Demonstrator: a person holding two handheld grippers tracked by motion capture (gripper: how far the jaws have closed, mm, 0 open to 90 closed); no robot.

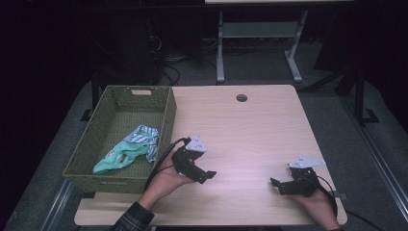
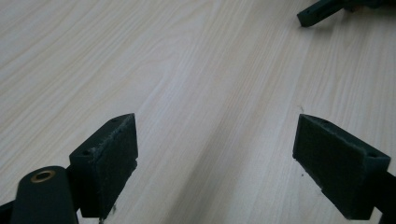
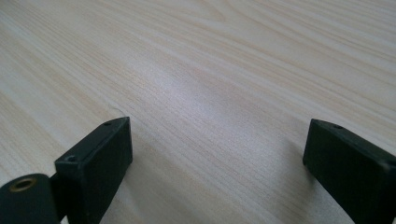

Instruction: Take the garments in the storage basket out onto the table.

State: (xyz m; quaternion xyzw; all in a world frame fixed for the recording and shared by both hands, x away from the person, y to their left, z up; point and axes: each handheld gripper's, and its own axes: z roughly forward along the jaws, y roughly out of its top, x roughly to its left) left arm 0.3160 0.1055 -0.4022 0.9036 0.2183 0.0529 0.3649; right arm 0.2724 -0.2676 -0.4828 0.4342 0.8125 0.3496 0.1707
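Note:
My left gripper (image 1: 208, 175) rests low over the light wooden table (image 1: 250, 130), just right of a green woven basket (image 1: 166, 111), pointing right. In the left gripper view its jaws stand wide apart, the left gripper (image 2: 215, 154) open with bare wood between the pads. My right gripper (image 1: 275, 185) sits near the table's front right, pointing left. Seen from its own camera, the right gripper (image 3: 217, 158) is open too, nothing between its fingers. Its tip, the right gripper (image 2: 317, 11), also shows at the top right of the left gripper view. A teal and striped cloth (image 1: 127, 150) lies in the basket.
A round cable hole (image 1: 241, 97) sits near the table's far edge. Beyond the table stands another desk's white frame (image 1: 220, 53) with cables on the dark floor. Bare wood lies between the two grippers.

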